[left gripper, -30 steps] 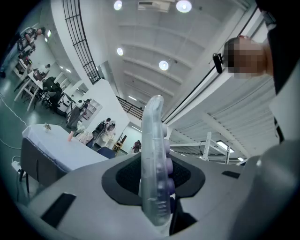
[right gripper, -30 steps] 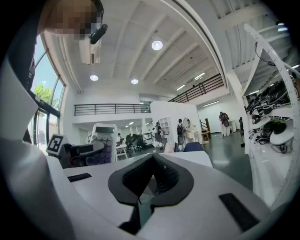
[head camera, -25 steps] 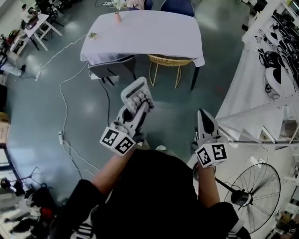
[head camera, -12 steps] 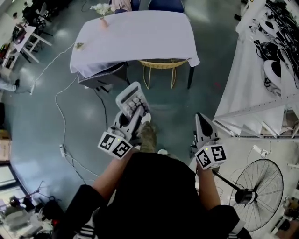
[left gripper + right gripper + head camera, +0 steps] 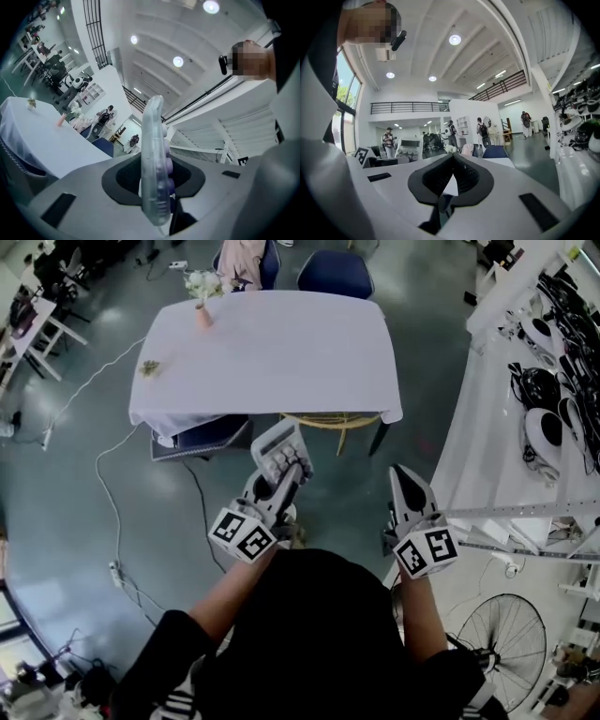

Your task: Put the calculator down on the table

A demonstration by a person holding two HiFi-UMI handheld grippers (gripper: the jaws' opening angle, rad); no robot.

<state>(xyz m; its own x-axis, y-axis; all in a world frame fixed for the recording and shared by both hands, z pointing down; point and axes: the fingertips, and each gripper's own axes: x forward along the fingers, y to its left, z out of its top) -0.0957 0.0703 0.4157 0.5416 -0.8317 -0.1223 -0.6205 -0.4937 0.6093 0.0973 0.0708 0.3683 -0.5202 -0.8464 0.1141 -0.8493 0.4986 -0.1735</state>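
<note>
A white calculator (image 5: 278,449) with pale keys stands edge-on between the pads of my left gripper (image 5: 287,474), which is shut on it. In the left gripper view the calculator (image 5: 153,159) rises upright out of the jaws, keys facing right. It hangs over the floor just short of the near edge of the table with the white cloth (image 5: 272,352). My right gripper (image 5: 410,472) is held level at the right; its jaws meet at a point with nothing between them. In the right gripper view the right gripper (image 5: 452,158) points toward the same table.
On the table's far left corner stands a pink vase with flowers (image 5: 202,311). A wicker chair (image 5: 334,420) and a dark chair (image 5: 201,436) sit tucked under the near side, blue chairs (image 5: 335,273) behind. A long white bench with helmets (image 5: 525,399) runs along the right. A fan (image 5: 497,649) stands at the lower right.
The person has walked toward the white table, which now sits closer and lower in the head view. Both grippers came forward with them; the calculator stays in the left one.
</note>
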